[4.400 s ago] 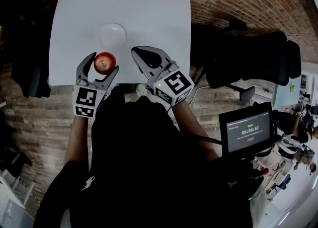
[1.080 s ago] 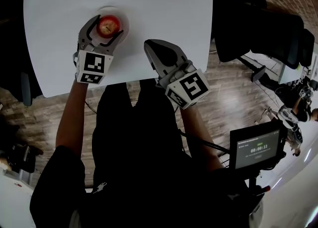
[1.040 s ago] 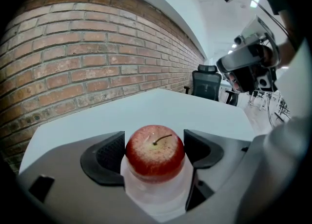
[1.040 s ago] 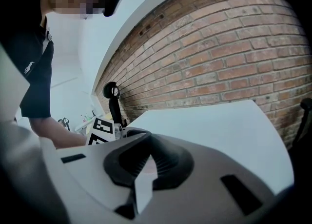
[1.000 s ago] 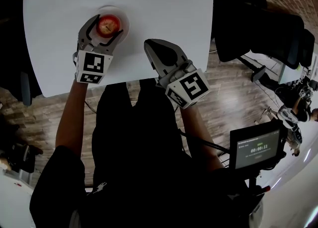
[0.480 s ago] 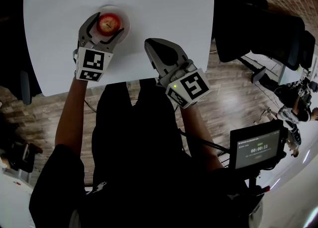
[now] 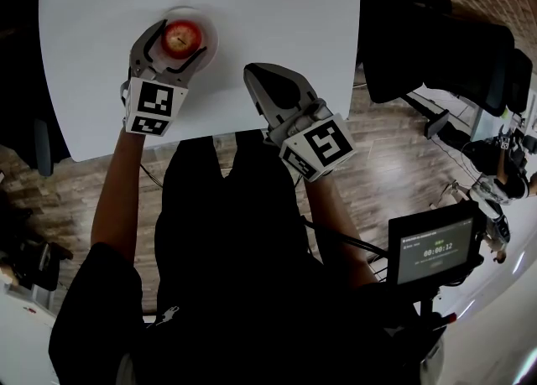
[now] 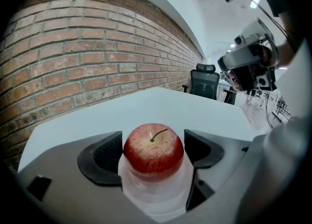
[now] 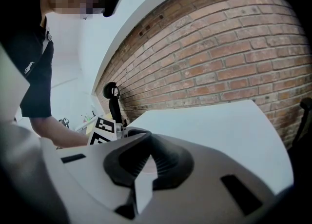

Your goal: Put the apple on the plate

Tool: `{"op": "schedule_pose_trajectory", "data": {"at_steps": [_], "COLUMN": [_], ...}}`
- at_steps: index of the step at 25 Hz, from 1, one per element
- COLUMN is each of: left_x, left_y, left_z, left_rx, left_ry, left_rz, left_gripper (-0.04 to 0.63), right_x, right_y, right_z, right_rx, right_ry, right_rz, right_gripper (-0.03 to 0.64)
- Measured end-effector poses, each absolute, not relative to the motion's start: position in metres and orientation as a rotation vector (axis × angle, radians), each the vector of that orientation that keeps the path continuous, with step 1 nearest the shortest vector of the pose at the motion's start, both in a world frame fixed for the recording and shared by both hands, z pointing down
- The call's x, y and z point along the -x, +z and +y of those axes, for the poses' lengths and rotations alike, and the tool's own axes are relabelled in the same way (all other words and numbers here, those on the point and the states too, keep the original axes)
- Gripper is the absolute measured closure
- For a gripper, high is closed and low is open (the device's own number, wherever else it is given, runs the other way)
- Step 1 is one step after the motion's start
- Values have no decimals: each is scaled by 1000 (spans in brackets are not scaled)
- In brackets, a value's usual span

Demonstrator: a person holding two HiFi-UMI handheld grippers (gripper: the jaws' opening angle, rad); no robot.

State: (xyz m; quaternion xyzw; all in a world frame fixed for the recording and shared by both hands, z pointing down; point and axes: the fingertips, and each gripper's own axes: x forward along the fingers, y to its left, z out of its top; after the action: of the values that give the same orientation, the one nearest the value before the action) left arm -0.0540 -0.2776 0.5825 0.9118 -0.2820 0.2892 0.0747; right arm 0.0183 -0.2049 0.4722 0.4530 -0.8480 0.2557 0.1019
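The apple (image 8: 153, 149) sits stem up on the plate (image 7: 210, 35), toward the left of the table (image 7: 277, 6). My left gripper (image 7: 179, 39) has a finger on each side of it. The fingers (image 8: 105, 157) seem to pinch it, though I can't judge the contact well. My right gripper (image 7: 252, 73) is near the table's front edge, clear of the plate, fingers pressed together on nothing.
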Motion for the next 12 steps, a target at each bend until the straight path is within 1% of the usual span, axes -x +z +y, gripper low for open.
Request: {"op": "schedule_pose_trajectory", "data": {"at_steps": [4,12], "left_x": [50,48], "left_y": [584,589], "left_z": [-277,-280], "left_rx": [-2743,-2742], "left_ry": [866,889], "left_rz": [-835,-842], "left_gripper": [166,115], "right_x": [-19,-22], "right_y": [471,472], "right_z": [-205,-203], "right_rx": [-1341,-1355], "right_ry": [749,765], "right_rz": [-2507,-2497], "right_gripper": [614,613]}}
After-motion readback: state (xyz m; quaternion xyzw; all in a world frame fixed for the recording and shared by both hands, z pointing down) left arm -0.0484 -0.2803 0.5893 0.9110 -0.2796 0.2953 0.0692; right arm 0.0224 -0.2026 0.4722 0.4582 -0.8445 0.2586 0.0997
